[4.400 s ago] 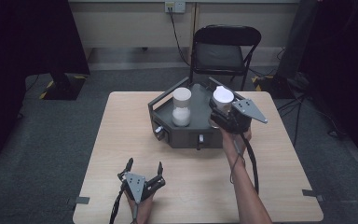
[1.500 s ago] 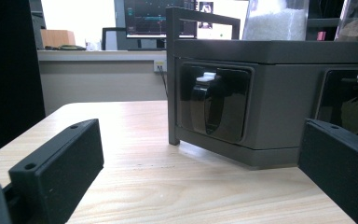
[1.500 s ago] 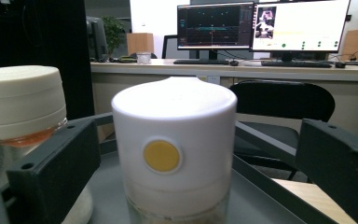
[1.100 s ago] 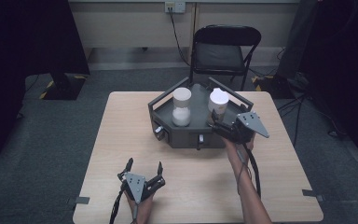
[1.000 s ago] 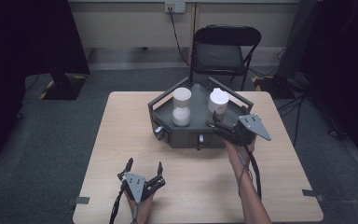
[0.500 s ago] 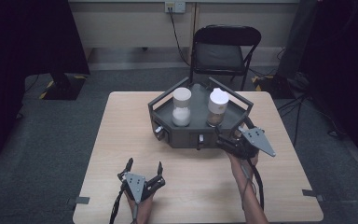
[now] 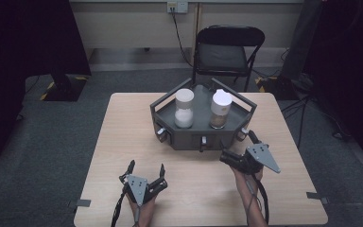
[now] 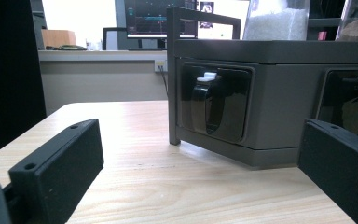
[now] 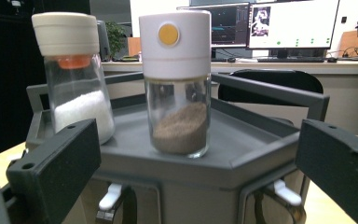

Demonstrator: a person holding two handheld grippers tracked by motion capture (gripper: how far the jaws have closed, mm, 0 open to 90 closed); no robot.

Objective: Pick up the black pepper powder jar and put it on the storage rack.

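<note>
Brown-spice jar (image 7: 220, 109) is stood upright in the grey tray (image 7: 170, 108), beside the white-grain jar (image 7: 184, 108), toward the counter's (image 7: 123, 132) far edge. Right claw (image 7: 237, 152) is held open and empty just before the tray's near right corner. Left claw (image 7: 145, 170) is rested open near the near edge.

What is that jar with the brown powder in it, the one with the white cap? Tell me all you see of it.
The jar of brown powder is a clear, glass-looking cylinder, roughly a third full of fine tan-brown grains. A tall white cap, seemingly plastic, tops it, with a round yellow-orange spot on its side. It stands upright on the floor of the dark grey hexagonal tray, right of a similar jar of white grains. Nothing grips it; the right gripper is open, in front of the tray.
</note>
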